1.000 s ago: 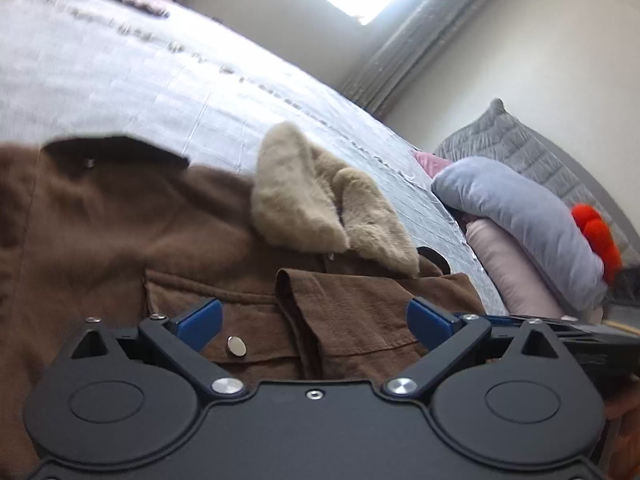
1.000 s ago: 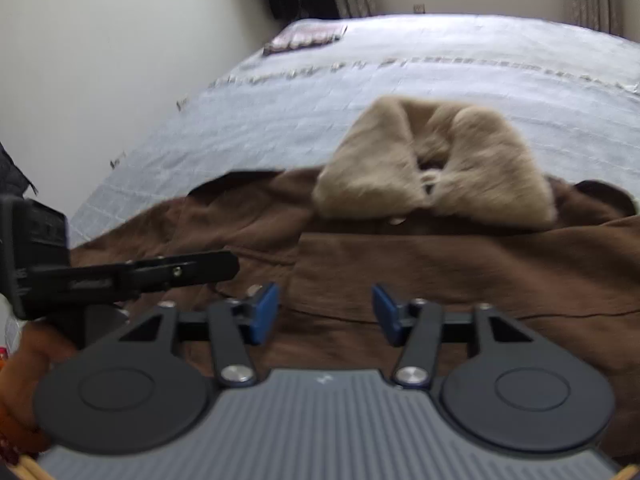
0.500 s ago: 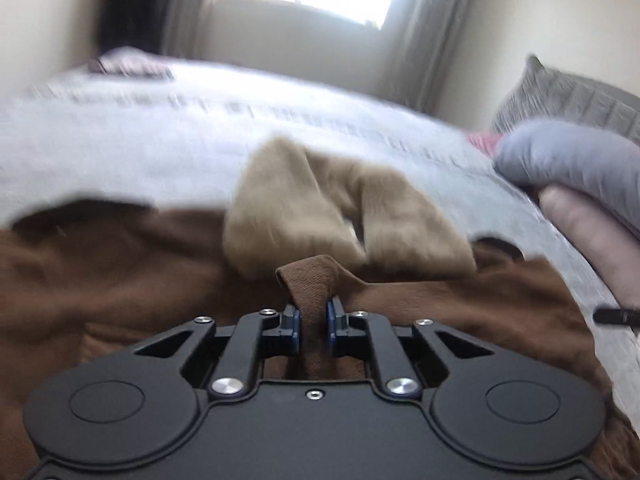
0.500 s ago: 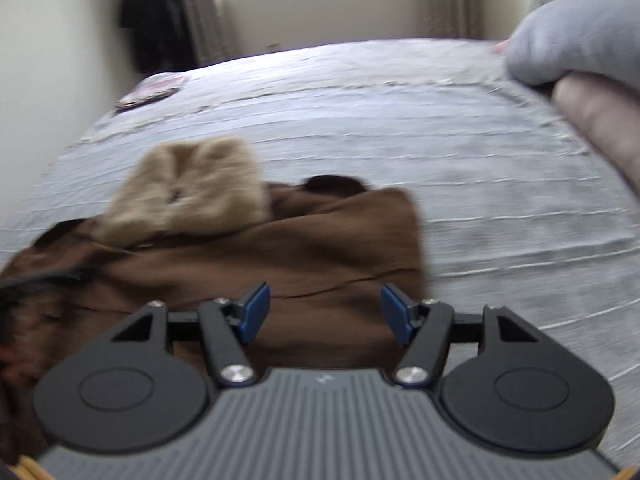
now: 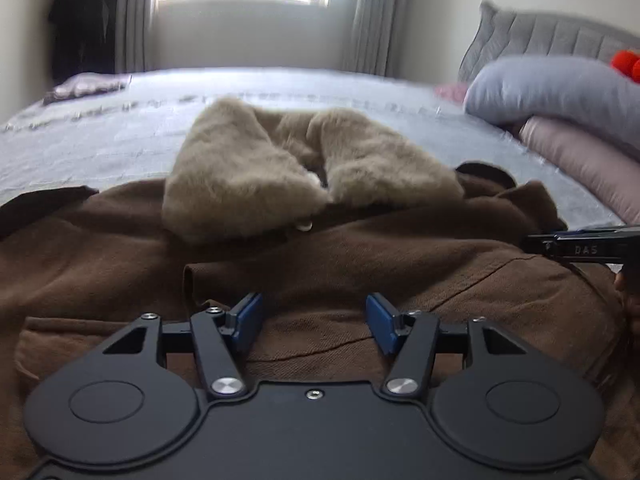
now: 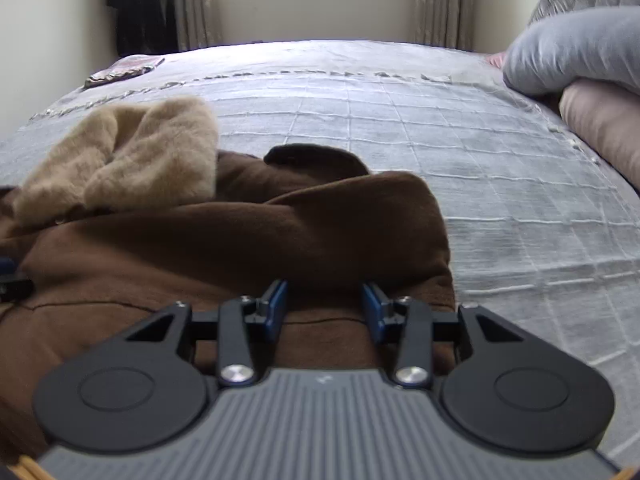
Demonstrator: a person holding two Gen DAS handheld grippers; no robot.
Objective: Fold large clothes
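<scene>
A brown coat [image 5: 360, 248] with a beige fur collar [image 5: 248, 184] lies spread on the bed. My left gripper [image 5: 314, 312] hovers low over the coat's front. Its jaws are opening, and only flat cloth lies under the gap. A folded-over edge of the coat sits just left of it. My right gripper [image 6: 324, 300] is over the coat's [image 6: 240, 240] right side, near the fur collar [image 6: 132, 160]. Its jaws are closing with a bulge of brown cloth between the pads. The right gripper's finger [image 5: 580, 246] shows at the right edge of the left wrist view.
A grey quilted bedcover [image 6: 440, 140] stretches beyond the coat. A grey pillow [image 5: 560, 92] lies on a pink pillow [image 5: 592, 160] at the right, with a red object [image 5: 626, 62] and a grey headboard behind. A folded item [image 5: 88, 86] lies far left. Dark clothing [image 6: 140, 4] hangs by the window.
The left gripper pinched a fold of the coat half a second ago and has now let go and widened. The right gripper swung to the coat's right side, sank lower, and its jaws narrowed.
</scene>
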